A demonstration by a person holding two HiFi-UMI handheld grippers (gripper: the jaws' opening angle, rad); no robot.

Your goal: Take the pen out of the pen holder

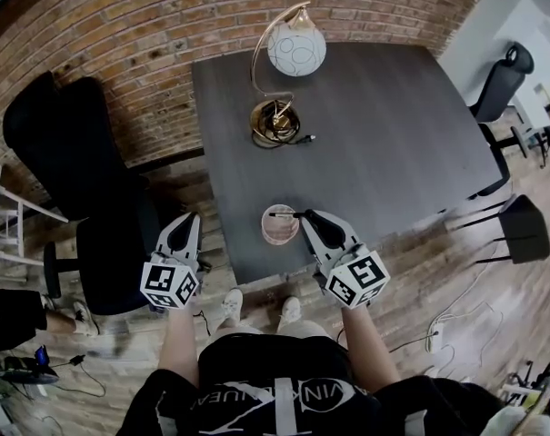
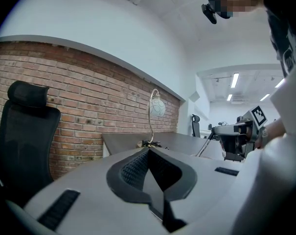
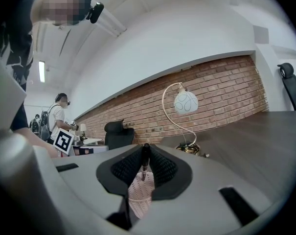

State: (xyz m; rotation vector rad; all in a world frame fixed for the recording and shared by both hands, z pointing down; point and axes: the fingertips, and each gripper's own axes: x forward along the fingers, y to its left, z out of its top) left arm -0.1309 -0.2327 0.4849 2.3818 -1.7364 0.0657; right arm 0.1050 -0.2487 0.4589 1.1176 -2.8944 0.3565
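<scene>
Brick wall (image 1: 120, 25) backs dark table (image 1: 393, 134) bearing lamp (image 1: 288, 62), pen holder (image 1: 280, 225).

Both grippers held roughly level at the near edge of the table (image 1: 393, 134).
My left gripper (image 1: 185, 220) sits just off the near left corner, jaws together and empty. My right gripper (image 1: 304, 214) reaches over the near edge, jaws pinched on the pen (image 3: 145, 156).

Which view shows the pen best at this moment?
The right gripper view: the pen is clamped close up in the right hand-held gripper, above the pink mesh pen holder. The head view shows it only as a small dark bar over the holder's mouth; the left gripper view, as a thin slanted line far off.
</scene>
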